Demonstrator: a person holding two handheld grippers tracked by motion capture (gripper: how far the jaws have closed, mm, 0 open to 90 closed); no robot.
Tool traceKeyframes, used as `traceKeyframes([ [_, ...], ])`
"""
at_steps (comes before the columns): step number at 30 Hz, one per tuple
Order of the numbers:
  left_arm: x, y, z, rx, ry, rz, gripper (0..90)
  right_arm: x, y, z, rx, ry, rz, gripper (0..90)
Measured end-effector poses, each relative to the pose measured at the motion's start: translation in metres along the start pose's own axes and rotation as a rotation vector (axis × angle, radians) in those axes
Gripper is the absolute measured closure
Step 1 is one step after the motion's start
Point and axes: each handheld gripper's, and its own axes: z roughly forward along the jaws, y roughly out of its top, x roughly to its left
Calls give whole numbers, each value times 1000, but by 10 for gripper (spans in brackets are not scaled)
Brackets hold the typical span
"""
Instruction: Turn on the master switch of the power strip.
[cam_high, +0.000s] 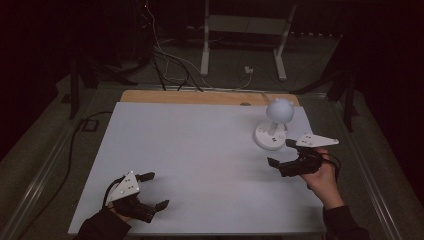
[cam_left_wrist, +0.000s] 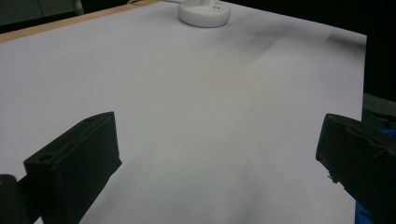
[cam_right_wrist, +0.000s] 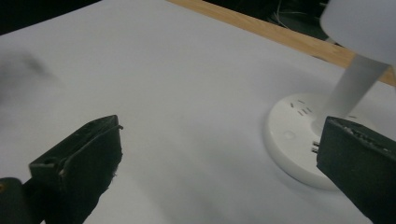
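The left tool (cam_high: 153, 191) sits at the near left corner of the desk (cam_high: 200, 150), far from the lamp (cam_high: 274, 125) and diagonally across the white surface from it. Its jaws stand wide apart, released, with bare desk between them; the left gripper view shows the same gap (cam_left_wrist: 219, 154) and the lamp base (cam_left_wrist: 204, 13) well beyond it.

The right tool (cam_high: 281, 153) is held just in front of the lamp, on its near side. Its jaws are also spread and grip nothing. In the right gripper view (cam_right_wrist: 219, 158), one jaw stands just in front of the lamp's round white base (cam_right_wrist: 299, 140); contact cannot be confirmed.

The lamp stands upright near the far right corner of the desk, its globe head above a slanted stem. Behind the lamp, a wooden strip (cam_high: 200, 97) edges the desk, with cables (cam_high: 170, 65) on the floor beyond.
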Motion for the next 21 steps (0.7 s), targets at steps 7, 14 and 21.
traceKeyframes([
  [7,0,0,0,-1,0,0,1,-11,-1,5,8,-18,14,0],
  [14,0,0,0,-1,0,0,1,-22,-1,11,18,-25,38,0],
  [21,0,0,0,-1,-1,-3,1,-34,0,18,15,-53,51,0],
])
